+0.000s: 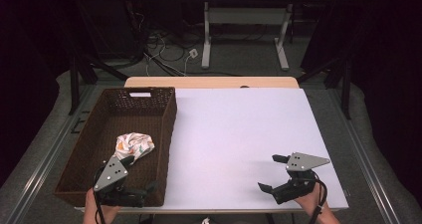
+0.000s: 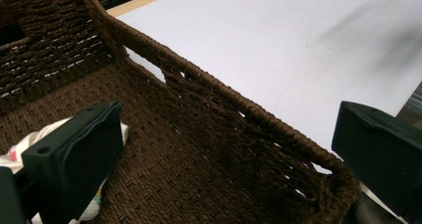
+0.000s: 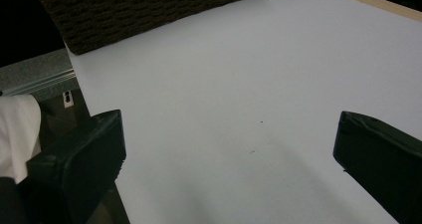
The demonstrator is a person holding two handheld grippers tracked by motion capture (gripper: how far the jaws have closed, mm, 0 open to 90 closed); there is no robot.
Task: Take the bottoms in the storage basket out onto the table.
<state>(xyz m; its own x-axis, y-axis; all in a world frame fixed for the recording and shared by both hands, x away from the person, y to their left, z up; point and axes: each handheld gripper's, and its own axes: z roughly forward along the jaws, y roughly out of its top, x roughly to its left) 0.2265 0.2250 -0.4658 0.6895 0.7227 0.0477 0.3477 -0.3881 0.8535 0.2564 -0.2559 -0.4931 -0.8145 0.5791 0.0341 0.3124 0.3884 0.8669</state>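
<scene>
Table: a white sheet covers a pale wood tabletop, whose bare wood shows as a strip along the far edge in the high view.
Basket: a dark brown woven basket, rectangular, stands on the left side of the table, long axis running near to far; a handle slot opens in its far wall.
Basket, left gripper view: the right wall appears close up, with its braided rim and gaps in the weave, detail the high view does not resolve.
Basket, right gripper view: the outer weave of one corner sits at the top left, with white sheet between it and the jaws.
Cloth: a crumpled white cloth with orange and green print lies on the basket floor, in the near half.
Cloth, left gripper view: a white edge of it peeks out just beside the left jaw; contact cannot be told.
Left gripper: the left gripper hangs over the near end of the basket, jaws spread wide with nothing between them; one jaw is inside the basket, the other out past its right rim.
Right gripper: the right gripper sits over the near right part of the sheet, well apart from the basket, jaws wide apart and empty.
Hands: a hand holds each gripper at the near table edge; a white sleeve shows in the right gripper view.
Background: a second table's white legs and cables on the floor lie beyond, seen from the high view.
</scene>
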